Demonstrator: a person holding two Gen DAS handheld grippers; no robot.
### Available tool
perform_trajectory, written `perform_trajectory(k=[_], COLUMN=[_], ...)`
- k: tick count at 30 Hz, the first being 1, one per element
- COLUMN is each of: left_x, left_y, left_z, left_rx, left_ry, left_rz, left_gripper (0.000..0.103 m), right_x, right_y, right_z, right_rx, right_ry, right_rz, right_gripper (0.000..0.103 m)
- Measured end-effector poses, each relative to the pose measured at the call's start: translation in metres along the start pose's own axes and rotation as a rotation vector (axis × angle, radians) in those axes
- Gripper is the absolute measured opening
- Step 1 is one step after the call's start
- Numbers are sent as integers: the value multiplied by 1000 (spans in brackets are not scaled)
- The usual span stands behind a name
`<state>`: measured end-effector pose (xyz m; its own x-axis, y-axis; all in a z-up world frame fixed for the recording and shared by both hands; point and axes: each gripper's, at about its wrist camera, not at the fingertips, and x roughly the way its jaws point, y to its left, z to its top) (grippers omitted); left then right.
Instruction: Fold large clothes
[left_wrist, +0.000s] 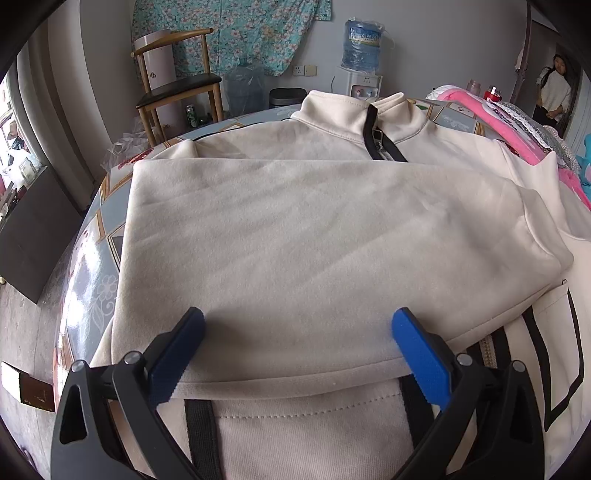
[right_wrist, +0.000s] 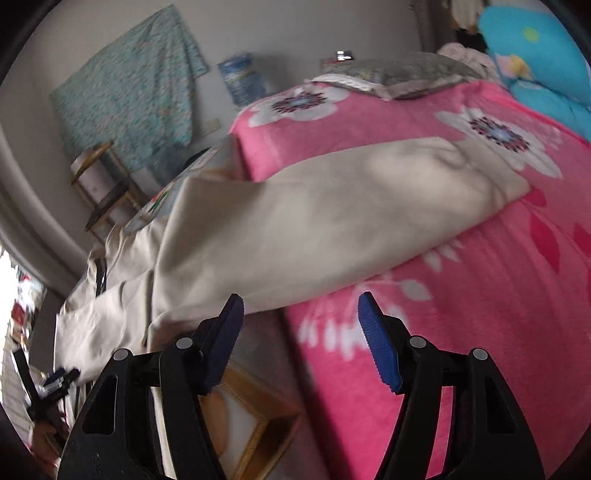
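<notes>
Jacket (left_wrist: 314, 229), cream with black zip and black stripes, lies spread on a patterned table (left_wrist: 92, 266). One sleeve (left_wrist: 332, 240) is folded flat across the chest, cuff end toward the right side of the left wrist view. Collar (left_wrist: 354, 118) sits at the far edge, zip partly open below it. Black stripe trim shows near the hem, at the bottom and right of that view.

Left gripper (left_wrist: 297, 354) hovers low over the near edge of the folded sleeve, blue fingers (left_wrist: 417, 354) spread wide, gripping nothing. Cannot tell if the pads touch the cloth; they sit either side of the sleeve edge.

Right wrist view is blurred. Right gripper (right_wrist: 300, 339) is released too, jaws apart, nothing between them. Other sleeve (right_wrist: 332, 221) stretches out from the jacket body onto a pink flowered blanket (right_wrist: 461, 314) beside the table. The left pad sits just at the sleeve's near edge; the right pad is over the blanket. Table surface with a gold-framed pattern shows below the gripper.

Background, left wrist view: wooden chair (left_wrist: 177, 85) with a white box on it, floral cloth (left_wrist: 229, 33) hung on the wall, water dispenser (left_wrist: 360, 59) with a blue bottle, a bin (left_wrist: 286, 96), a woman (left_wrist: 552, 92) standing at the far right. Blue pillow (right_wrist: 535, 62) lies beyond the blanket in the right wrist view.
</notes>
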<state>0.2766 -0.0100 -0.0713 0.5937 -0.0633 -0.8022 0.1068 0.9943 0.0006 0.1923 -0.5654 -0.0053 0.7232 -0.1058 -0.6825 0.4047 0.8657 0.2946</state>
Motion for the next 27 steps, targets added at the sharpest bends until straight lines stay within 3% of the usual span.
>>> perform_trajectory(k=[9,13,17,19,24,27], left_x=[0,0,0,0,0,0], left_y=[0,0,0,0,0,0], left_z=[0,0,0,0,-1,0], left_rx=[0,0,0,0,0,0], left_ry=[0,0,0,0,-1,-1], left_rz=[0,0,0,0,1,0], left_gripper=[99,99,99,99,99,99], right_x=[17,34,42,37,-3,-41], right_y=[-93,-121,-132,-127,-83,-31], right_z=[42,50,53,57,81,98], right_rx=[284,410,477,452,259,101], right_ry=[-44,-50,-78,-102,-221,-298], right_rz=[-57,-51,-51,-56,-55,-14], right_gripper=[59,44,20,11,8,8])
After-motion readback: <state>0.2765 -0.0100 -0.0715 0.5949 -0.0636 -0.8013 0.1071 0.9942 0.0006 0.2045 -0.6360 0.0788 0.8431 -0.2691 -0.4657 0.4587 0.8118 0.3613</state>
